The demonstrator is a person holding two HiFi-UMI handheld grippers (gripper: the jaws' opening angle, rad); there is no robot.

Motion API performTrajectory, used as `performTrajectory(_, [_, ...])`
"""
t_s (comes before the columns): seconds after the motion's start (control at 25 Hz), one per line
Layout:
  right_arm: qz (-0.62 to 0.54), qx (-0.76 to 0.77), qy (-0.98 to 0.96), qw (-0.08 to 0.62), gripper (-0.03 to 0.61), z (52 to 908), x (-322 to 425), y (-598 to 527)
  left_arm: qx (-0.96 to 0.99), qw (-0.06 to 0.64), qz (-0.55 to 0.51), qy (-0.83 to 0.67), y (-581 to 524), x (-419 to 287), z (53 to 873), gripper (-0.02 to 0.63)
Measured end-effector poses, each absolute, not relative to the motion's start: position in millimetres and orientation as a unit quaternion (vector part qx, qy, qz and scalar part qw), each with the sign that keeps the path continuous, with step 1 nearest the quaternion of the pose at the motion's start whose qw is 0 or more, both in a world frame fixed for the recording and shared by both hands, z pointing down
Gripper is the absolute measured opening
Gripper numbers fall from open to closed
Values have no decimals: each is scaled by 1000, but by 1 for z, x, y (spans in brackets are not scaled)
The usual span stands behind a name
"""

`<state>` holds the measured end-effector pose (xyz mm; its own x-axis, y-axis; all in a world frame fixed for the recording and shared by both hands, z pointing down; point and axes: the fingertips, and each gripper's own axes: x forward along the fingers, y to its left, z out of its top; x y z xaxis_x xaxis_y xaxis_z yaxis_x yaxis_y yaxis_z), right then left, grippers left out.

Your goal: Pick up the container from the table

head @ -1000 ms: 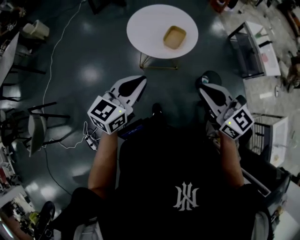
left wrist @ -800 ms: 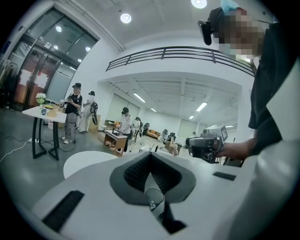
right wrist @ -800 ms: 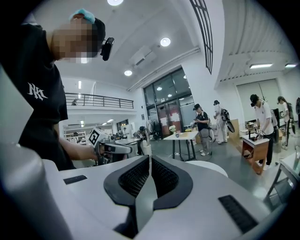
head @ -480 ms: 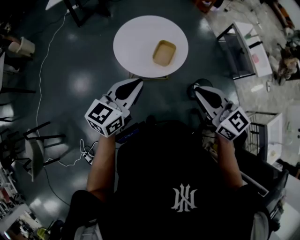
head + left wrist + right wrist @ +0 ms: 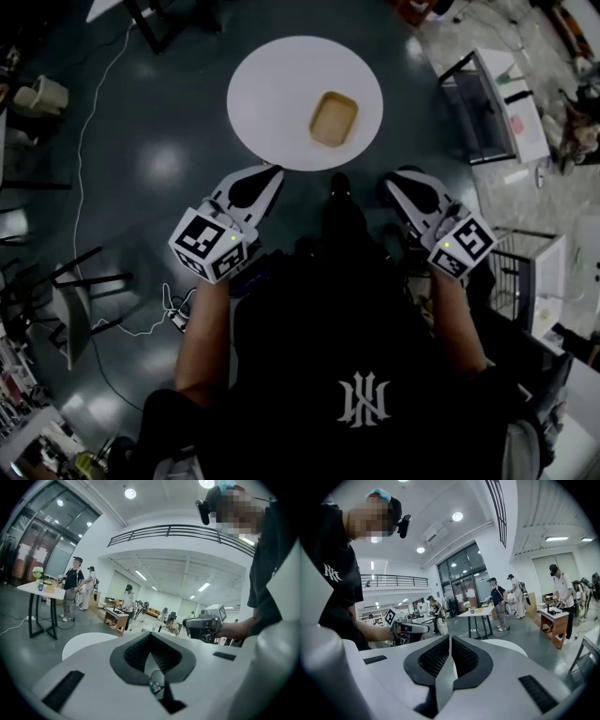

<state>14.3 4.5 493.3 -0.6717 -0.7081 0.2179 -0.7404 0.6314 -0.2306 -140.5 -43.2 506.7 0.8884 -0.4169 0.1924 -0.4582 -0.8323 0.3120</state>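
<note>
Movement since a second ago: the round white table [image 5: 272, 103] and the shallow tan rectangular container [image 5: 334, 119] sit lower in the head view than before, so the walk-up is closing in. Both grippers now reach almost to the table's near edge.
Container: upper middle of the head view, lying flat on the table, right of the tabletop's centre. It looks empty and nothing touches it.
Left gripper [image 5: 272, 173]: jaws pressed together with nothing between them. It sits left of centre in the head view, its tip just short of the table rim.
Right gripper [image 5: 392, 183]: jaws also together and empty, right of centre, a little farther from the rim.
Why held this way: I judge both are simply being carried forward side by side during the approach. With nothing yet in reach, there is no reason to spread the jaws.
Gripper views: each looks out over the hall past its own closed jaws. The table's white edge [image 5: 84, 641] peeks in behind the left jaws, but the container shows in neither view.
Stage: approach only, pick-up not begun.
Next, as I read it: jaws must open before either gripper goes for the container's rim. The right gripper seems the nearer one.
</note>
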Motion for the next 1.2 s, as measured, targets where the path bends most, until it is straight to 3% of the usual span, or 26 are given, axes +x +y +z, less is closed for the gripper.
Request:
performTrajectory(0.8, [155, 312, -936, 54, 43, 512, 45, -157, 927, 175, 100, -316, -157, -117, 512, 0])
performTrajectory(1.2, [254, 304, -915, 71, 44, 565, 88, -212, 910, 204, 194, -303, -207, -80, 545, 0])
